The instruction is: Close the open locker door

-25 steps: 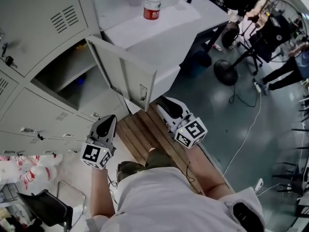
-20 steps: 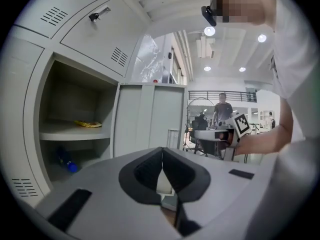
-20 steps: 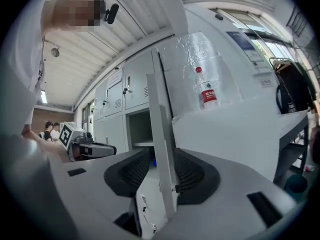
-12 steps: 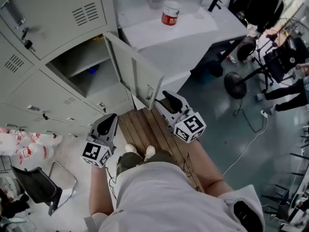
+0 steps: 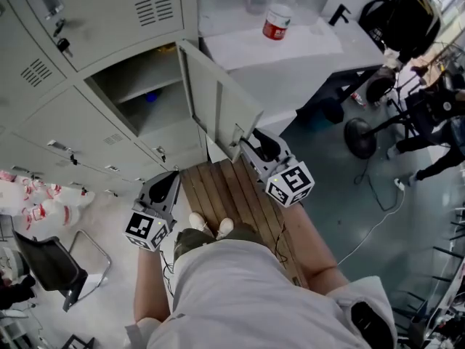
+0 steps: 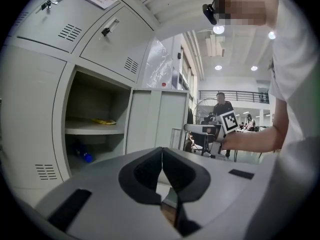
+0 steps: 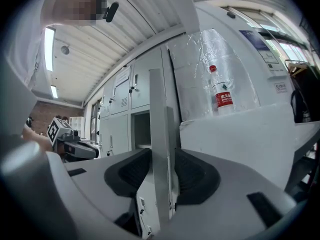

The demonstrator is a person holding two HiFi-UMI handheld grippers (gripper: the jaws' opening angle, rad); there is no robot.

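The grey locker door (image 5: 218, 107) stands swung out from its open compartment (image 5: 145, 93), seen edge-on in the right gripper view (image 7: 159, 134). My right gripper (image 5: 244, 147) is at the door's free edge. Its jaws are closing, with the edge between them and both pads against the metal (image 7: 161, 159). My left gripper (image 5: 166, 185) hangs lower left, apart from the lockers, shut with nothing in it (image 6: 161, 156). The left gripper view shows the open compartment (image 6: 95, 124), a shelf with a yellow item and a blue thing below.
A white table (image 5: 305, 57) with a water bottle (image 5: 278, 13) stands right behind the door. I stand on a wooden bench (image 5: 232, 195). A chair (image 5: 51, 267) is at lower left, a floor fan (image 5: 363, 133) and cables at right.
My right gripper has moved forward to the door's free edge, which now sits between its jaws. The left gripper has barely moved. The head view has shifted toward the lockers.
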